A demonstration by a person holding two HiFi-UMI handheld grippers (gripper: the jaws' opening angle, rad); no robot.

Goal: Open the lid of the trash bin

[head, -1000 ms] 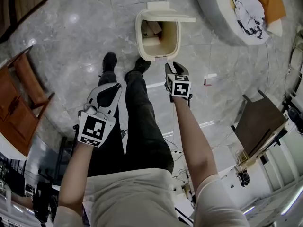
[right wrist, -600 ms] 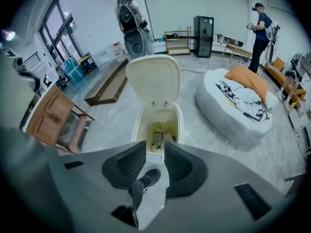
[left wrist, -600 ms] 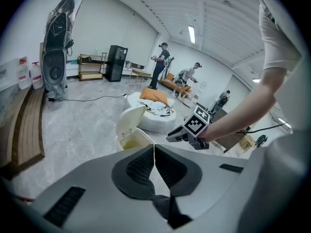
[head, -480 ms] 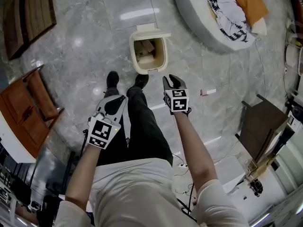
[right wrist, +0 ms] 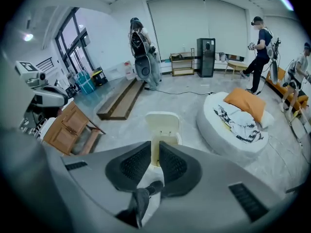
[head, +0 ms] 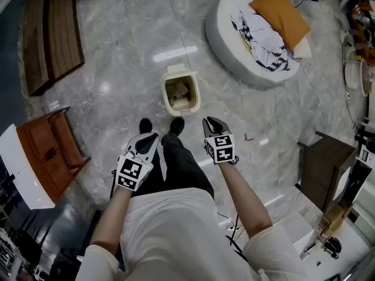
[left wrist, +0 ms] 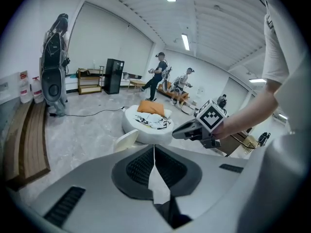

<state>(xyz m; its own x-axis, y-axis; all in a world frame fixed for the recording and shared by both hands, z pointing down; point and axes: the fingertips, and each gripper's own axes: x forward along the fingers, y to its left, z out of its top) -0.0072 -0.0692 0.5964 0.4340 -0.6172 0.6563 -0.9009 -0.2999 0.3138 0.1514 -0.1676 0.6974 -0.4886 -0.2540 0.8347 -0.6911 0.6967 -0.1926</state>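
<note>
The cream trash bin [head: 180,95] stands on the marble floor with its lid [head: 177,71] tipped up and back, and rubbish shows inside. Both grippers hang well above it, near the person's waist. My left gripper [head: 151,138] is shut and empty; its tips meet in the left gripper view [left wrist: 154,148]. My right gripper [head: 212,122] has just been closing. A narrow gap remains between its pads [right wrist: 174,163] with nothing in it, and the bin [right wrist: 163,130] with its raised lid [right wrist: 163,122] shows through that gap. The left gripper view also catches the right gripper [left wrist: 181,132].
The person's legs and black shoes [head: 174,125] stand just in front of the bin. A round white cushion bed [head: 225,31] with an orange pillow lies at the back right. Wooden planks [head: 53,34] lie far left, a brown cabinet [head: 50,148] left, a dark table [head: 325,154] right.
Both grippers have risen away from the bin, which now looks smaller and farther below. The right jaws have narrowed. The lid stays raised.
</note>
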